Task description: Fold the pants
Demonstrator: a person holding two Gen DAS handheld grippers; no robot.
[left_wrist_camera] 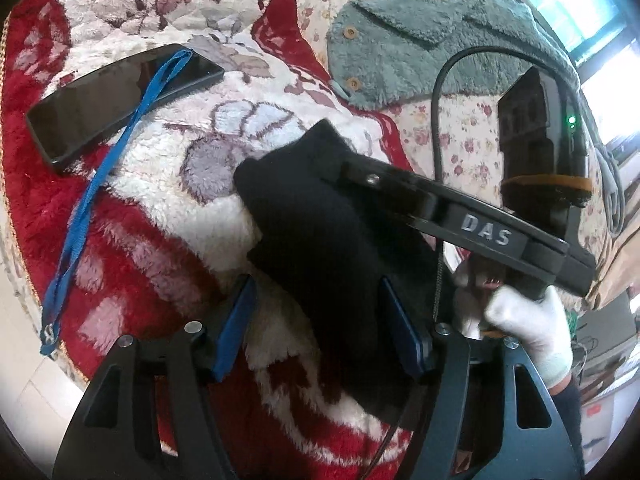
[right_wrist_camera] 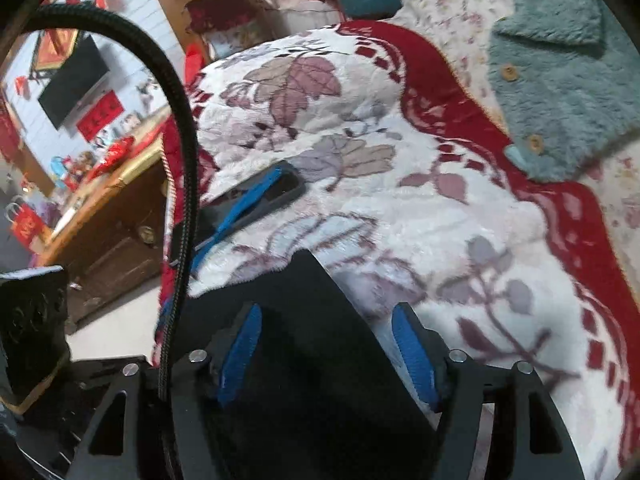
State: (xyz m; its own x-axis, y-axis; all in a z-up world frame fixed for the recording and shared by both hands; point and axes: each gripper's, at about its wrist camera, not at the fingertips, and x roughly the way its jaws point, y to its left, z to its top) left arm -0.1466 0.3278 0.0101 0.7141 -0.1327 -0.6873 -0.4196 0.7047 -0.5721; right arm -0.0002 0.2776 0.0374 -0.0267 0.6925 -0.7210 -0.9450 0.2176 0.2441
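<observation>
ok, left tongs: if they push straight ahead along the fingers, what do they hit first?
Probably the black pants: the fabric already lies between the open left tongs and extends ahead. Just beyond, the right tongs cross the line over the cloth, though depth is unclear. The floral blanket lies underneath.

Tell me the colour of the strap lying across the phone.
Blue strap; clearest in the left wrist view, draped over the dark phone.

So the pants (left_wrist_camera: 320, 240) are lying on the blanket (left_wrist_camera: 168, 184), which is spread over the bed (left_wrist_camera: 460, 136). Phone (left_wrist_camera: 116, 100) sits further left on the same blanket, lanyard (left_wrist_camera: 100, 176) draped across it and trailing off toward the edge. The fuzzy cardigan (left_wrist_camera: 432, 48) lies behind the pants, half off the blanket onto the bed.
</observation>
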